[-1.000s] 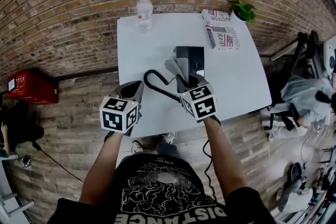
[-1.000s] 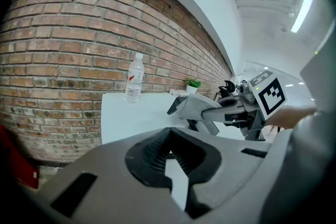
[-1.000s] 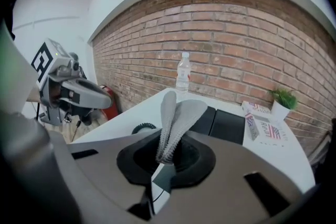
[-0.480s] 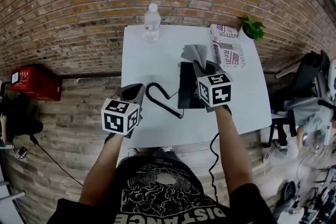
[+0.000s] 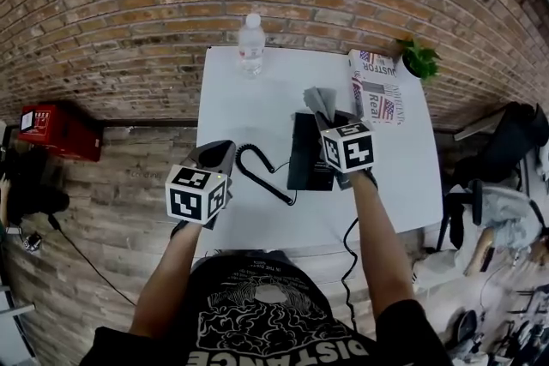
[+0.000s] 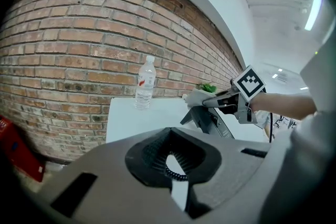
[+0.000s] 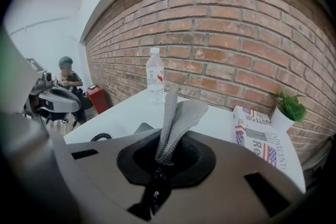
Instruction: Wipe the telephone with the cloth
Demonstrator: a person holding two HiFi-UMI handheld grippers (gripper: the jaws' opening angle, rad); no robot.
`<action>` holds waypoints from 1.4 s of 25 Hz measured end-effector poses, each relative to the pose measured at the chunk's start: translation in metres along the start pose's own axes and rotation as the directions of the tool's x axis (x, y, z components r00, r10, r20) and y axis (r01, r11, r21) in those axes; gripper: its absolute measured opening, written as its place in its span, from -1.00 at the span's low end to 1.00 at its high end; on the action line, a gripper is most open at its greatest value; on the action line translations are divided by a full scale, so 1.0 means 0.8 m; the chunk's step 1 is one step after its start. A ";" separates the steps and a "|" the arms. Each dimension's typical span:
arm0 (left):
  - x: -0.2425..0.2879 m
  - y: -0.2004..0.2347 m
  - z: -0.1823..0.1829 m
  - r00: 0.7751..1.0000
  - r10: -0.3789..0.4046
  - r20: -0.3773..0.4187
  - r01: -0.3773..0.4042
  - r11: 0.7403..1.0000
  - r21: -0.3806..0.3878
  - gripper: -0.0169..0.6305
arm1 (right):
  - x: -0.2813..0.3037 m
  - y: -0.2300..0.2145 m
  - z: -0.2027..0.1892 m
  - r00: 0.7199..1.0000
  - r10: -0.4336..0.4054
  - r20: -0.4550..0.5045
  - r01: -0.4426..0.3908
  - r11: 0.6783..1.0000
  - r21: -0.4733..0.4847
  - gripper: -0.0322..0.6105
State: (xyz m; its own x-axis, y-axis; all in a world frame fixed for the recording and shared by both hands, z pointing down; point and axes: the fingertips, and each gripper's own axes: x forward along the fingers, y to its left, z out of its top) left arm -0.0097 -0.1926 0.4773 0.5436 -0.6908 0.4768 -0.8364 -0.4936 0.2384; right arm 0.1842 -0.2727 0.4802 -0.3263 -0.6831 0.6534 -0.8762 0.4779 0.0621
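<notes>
The black telephone (image 5: 307, 154) lies on the white table (image 5: 249, 107), and its coiled cord (image 5: 257, 170) curls off to the left. My right gripper (image 5: 331, 121) hovers over the phone's far end, shut on a grey cloth (image 5: 318, 100). That cloth (image 7: 176, 118) sticks up folded from the right gripper (image 7: 160, 165) in the right gripper view. At the table's near left edge my left gripper (image 5: 218, 153) is shut and holds nothing. From the left gripper (image 6: 176, 165) I see the telephone (image 6: 210, 118) tilted up, with the cloth (image 6: 198, 96) at its top.
A clear water bottle (image 5: 251, 43) stands at the table's far edge. At the far right corner are a printed box (image 5: 376, 97) and a small green plant (image 5: 421, 60). A brick wall runs behind. A red case (image 5: 53, 133) sits on the floor to the left.
My right gripper has carried the cloth away from me, from the phone's near end to its far end. The left gripper has stayed put.
</notes>
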 end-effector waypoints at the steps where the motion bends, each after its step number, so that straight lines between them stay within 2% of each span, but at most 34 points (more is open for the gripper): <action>1: 0.000 0.001 0.000 1.000 0.003 0.000 -0.003 1.000 -0.002 -0.93 | 0.002 0.003 0.001 1.000 0.012 -0.003 -0.012 1.000 -0.004 -0.86; 12: -0.011 0.012 -0.007 0.999 0.037 -0.003 -0.037 0.999 -0.017 -0.93 | 0.016 0.032 0.014 0.991 0.122 -0.047 -0.124 0.990 -0.061 -0.86; 24: -0.037 0.030 -0.010 0.998 0.066 0.014 -0.066 0.997 -0.041 -0.93 | 0.027 0.081 0.026 0.983 0.174 -0.062 -0.180 0.977 -0.111 -0.86; 31: -0.043 0.024 -0.004 0.999 0.044 0.026 -0.043 0.999 -0.019 -0.93 | 0.005 0.095 0.044 0.989 0.145 0.027 -0.141 0.985 -0.103 -0.86; 35: -0.044 0.012 0.007 0.999 0.004 0.036 -0.004 1.000 0.001 -0.93 | -0.025 0.097 0.058 0.989 0.101 0.109 -0.094 0.993 -0.070 -0.86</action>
State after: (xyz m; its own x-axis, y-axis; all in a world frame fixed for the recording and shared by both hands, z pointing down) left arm -0.0367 -0.1762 0.4582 0.5427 -0.7114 0.4465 -0.8383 -0.4915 0.2359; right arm 0.1061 -0.2474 0.4370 -0.4496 -0.6873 0.5705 -0.8148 0.5773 0.0534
